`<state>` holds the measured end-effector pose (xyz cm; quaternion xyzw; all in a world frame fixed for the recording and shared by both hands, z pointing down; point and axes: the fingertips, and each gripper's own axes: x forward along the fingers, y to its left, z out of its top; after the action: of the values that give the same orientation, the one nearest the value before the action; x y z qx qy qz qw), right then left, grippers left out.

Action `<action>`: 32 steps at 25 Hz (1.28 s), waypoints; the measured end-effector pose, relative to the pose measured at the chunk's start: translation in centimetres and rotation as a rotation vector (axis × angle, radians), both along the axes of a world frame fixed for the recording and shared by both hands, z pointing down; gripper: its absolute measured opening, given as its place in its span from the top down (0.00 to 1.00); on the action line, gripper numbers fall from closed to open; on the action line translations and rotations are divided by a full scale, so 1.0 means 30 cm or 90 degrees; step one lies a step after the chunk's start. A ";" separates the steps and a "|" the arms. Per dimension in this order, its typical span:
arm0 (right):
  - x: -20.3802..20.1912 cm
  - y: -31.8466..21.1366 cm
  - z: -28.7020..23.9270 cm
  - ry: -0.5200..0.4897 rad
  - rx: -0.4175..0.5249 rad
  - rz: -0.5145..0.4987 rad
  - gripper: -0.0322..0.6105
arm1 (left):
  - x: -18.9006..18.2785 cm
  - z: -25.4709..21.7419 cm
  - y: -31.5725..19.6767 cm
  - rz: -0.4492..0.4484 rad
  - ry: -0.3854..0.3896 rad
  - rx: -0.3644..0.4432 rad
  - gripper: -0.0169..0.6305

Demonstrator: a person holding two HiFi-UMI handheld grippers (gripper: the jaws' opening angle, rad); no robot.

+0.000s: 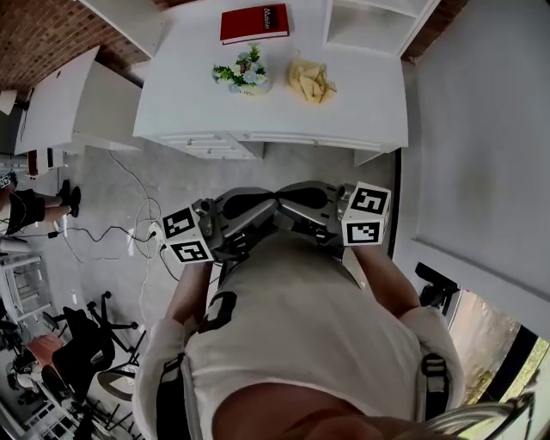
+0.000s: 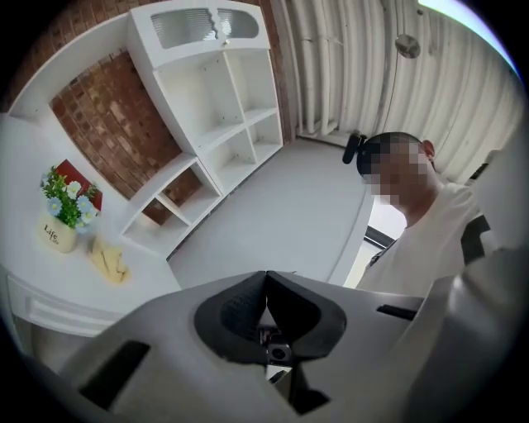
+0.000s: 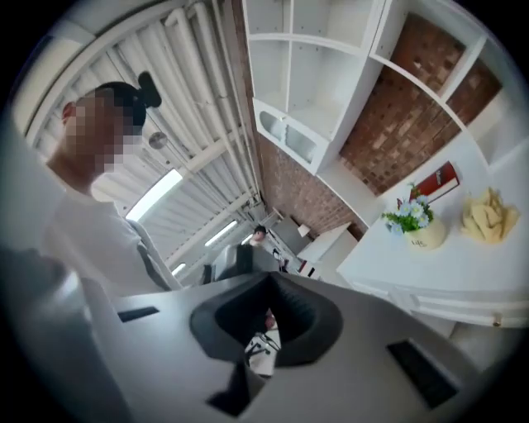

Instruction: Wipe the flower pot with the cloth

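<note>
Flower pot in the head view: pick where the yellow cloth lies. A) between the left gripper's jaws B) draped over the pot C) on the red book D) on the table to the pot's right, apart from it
D: the yellow cloth lies on the table right of the flower pot, a gap between them.

On the white worktop, the small cream flower pot with blue flowers stands left of the crumpled yellow cloth, near it but not touching. Behind the pot, toward the back edge, lies the red hardback book. The white open shelf unit sits at the worktop's back right. The left tool and the right tool are side by side before the person's chest, well apart from the worktop.
</note>
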<state>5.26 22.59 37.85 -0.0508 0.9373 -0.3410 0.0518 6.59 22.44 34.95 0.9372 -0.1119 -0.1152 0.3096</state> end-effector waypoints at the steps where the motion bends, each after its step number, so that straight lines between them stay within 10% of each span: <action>1: 0.014 -0.021 -0.021 -0.026 -0.007 0.019 0.93 | 0.005 -0.003 -0.003 -0.001 0.010 -0.002 0.94; 14: 0.015 -0.218 -0.030 -0.026 -0.007 0.112 0.94 | -0.022 0.021 -0.186 0.050 0.078 -0.016 0.94; 23: -0.208 -0.343 -0.082 0.023 0.093 0.023 0.94 | -0.223 -0.056 -0.356 0.099 0.174 -0.006 0.94; 28: -0.297 -0.381 -0.073 0.042 0.105 -0.058 0.94 | -0.300 -0.050 -0.394 0.142 0.157 0.015 0.94; 32: -0.286 -0.536 -0.050 0.071 0.113 0.056 0.94 | -0.351 0.013 -0.467 0.113 0.071 0.045 0.94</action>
<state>-3.33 6.50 36.34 -0.1059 0.9621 -0.2504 0.0189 -3.95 8.43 35.35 0.9458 -0.0071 -0.1431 0.2915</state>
